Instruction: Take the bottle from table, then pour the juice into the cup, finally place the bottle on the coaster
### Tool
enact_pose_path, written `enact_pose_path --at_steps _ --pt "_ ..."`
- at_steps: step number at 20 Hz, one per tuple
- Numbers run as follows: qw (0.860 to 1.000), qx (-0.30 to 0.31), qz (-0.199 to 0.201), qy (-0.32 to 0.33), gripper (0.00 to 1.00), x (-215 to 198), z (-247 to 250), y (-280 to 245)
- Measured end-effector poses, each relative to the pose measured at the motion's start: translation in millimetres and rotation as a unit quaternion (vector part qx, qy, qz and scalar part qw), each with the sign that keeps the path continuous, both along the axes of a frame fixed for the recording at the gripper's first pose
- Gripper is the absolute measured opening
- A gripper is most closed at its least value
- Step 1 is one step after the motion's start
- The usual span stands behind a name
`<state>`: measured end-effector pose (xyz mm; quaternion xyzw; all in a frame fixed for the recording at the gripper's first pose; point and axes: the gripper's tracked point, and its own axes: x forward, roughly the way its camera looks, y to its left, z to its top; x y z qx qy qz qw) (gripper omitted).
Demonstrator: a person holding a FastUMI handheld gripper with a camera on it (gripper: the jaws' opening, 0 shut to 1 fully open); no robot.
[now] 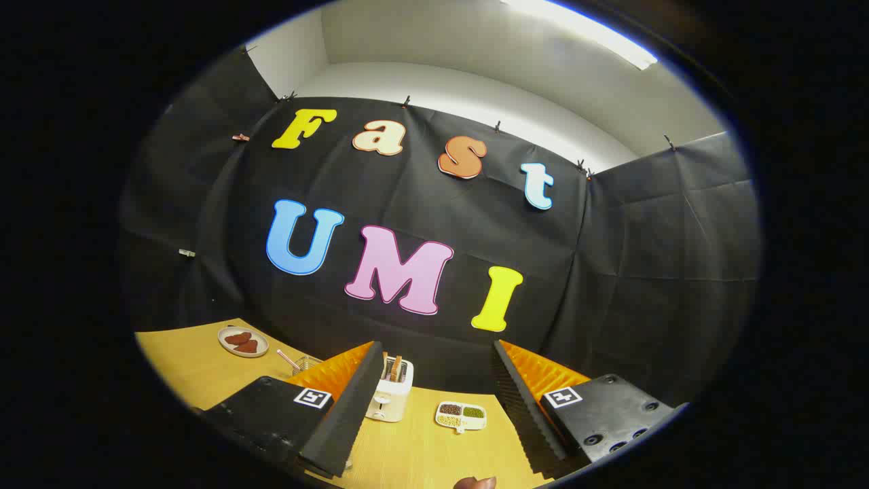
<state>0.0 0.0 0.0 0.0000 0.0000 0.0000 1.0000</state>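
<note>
My gripper (434, 401) is open, its two fingers spread wide with nothing between them, tilted up toward the booth's wall above a wooden table (190, 360). Between the fingers, at the very near rim, a small dark brown rounded tip (475, 483) shows; I cannot tell what it belongs to.
A white toaster (390, 394) with bread slices stands just beyond the left finger. A small white divided dish of beans (461, 415) lies between the fingers, farther off. A plate with brown pieces (242, 341) and a glass dish with a stick (302, 362) sit left.
</note>
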Motion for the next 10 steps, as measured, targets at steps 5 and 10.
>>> enact_pose_path --at_steps 5,10 --pt "1.0 0.013 0.005 -0.001 0.97 -5.9 -4.7 12.8" --pt "0.999 0.027 0.01 -0.017 0.97 -7.0 5.3 24.6"
